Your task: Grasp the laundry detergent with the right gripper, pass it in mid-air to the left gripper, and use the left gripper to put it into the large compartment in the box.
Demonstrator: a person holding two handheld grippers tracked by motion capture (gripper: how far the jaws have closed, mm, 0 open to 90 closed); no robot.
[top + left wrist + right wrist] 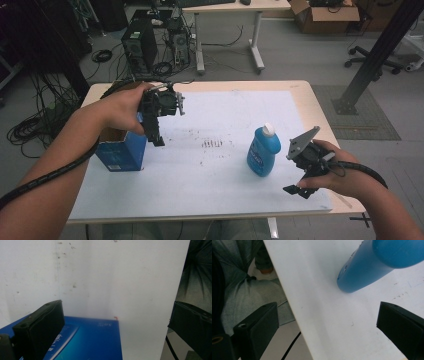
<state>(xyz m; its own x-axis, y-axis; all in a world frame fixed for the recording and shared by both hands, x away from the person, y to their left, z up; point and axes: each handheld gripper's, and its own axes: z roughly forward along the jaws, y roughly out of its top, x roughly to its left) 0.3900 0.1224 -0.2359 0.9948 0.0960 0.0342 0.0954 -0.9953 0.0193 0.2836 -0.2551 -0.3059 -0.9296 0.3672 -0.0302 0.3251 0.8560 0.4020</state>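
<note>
A blue bottle [263, 152] with a white cap stands upright on the white sheet [220, 120], right of centre. An open blue box [121, 151] sits at the sheet's left edge. My left gripper [154, 135] hangs jaws-down just right of the box's top and is open. In the left gripper view the box's blue side [90, 340] lies below my left gripper [116, 315], with nothing between the jaws. My right gripper [299, 188] is low near the table's front right, beside the bottle, and open. In the right gripper view the bottle [367, 267] lies beyond my right gripper [328, 312], apart from it.
The table's front edge [294, 315] runs between the right jaws, with a person's jeans [244, 290] below. Beyond the table stand computer towers [140, 42] with cables, a desk [235, 7], a cardboard box [325, 15] and a slanted black post [375, 55].
</note>
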